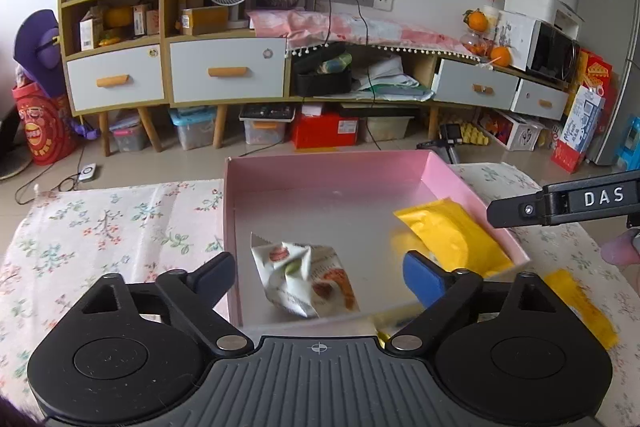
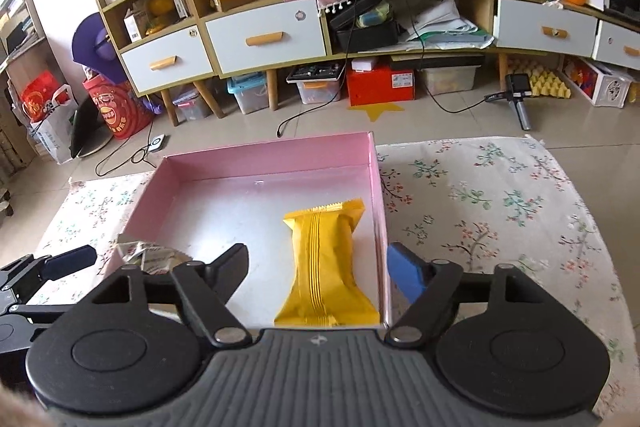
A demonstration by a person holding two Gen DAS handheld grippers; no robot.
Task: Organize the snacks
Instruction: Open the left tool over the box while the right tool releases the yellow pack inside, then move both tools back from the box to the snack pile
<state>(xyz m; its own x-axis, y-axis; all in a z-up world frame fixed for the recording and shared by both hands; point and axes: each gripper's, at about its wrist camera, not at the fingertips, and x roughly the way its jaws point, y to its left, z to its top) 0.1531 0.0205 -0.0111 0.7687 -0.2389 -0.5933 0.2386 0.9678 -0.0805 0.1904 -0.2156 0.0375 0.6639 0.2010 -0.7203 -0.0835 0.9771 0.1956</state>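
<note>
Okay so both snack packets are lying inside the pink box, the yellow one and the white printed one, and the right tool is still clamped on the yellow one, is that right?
Not quite. The right tool is open; the yellow packet lies loose between its fingers, as the right wrist view shows. Both it and the white printed packet are inside the pink box.

Both wrist views angled down, close above pink box; sharing box, far cabinet.

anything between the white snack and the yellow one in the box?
Nothing: bare box floor between the white snack and the yellow snack, seen in the left wrist view.
</note>
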